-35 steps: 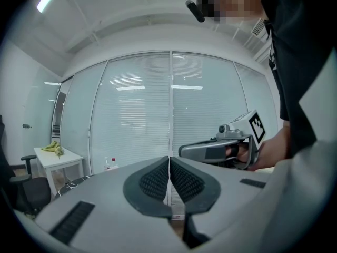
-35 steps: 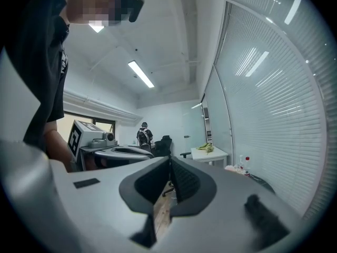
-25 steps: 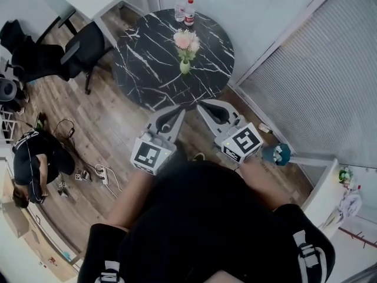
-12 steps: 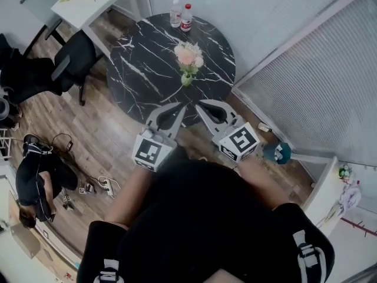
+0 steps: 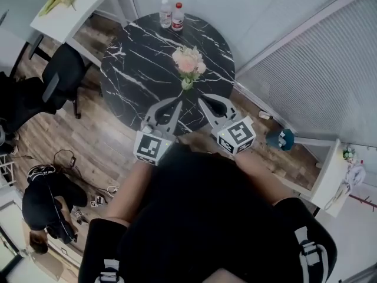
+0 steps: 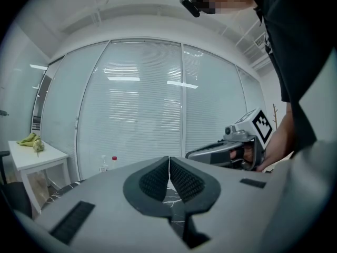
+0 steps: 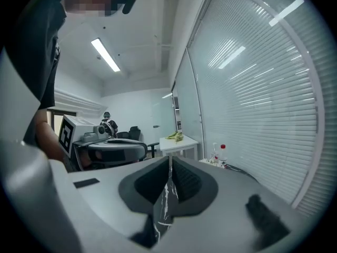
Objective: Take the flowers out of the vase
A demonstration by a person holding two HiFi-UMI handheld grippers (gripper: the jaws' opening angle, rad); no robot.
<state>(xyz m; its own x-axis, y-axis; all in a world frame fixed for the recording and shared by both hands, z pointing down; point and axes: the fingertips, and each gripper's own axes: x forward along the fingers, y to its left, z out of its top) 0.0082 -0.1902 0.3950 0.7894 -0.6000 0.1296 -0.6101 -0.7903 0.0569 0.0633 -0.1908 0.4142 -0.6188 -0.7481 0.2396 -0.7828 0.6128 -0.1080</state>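
Note:
A bunch of pale pink flowers stands in a small green vase near the middle of a round black marble table. My left gripper and right gripper are held side by side over the table's near edge, just short of the vase, one on each side. Both are shut with nothing between the jaws. In the left gripper view the jaws meet at the tip and the right gripper shows to the right. The right gripper view shows shut jaws too. Neither gripper view shows the flowers.
Two plastic bottles stand at the table's far edge by the blinds. A white side table with green stems and a black chair are at the left. A person crouches on the wooden floor. A teal object lies at the right.
Both grippers have moved forward toward the table, from over the floor to over its near edge, closer to the vase. Their jaws stayed shut.

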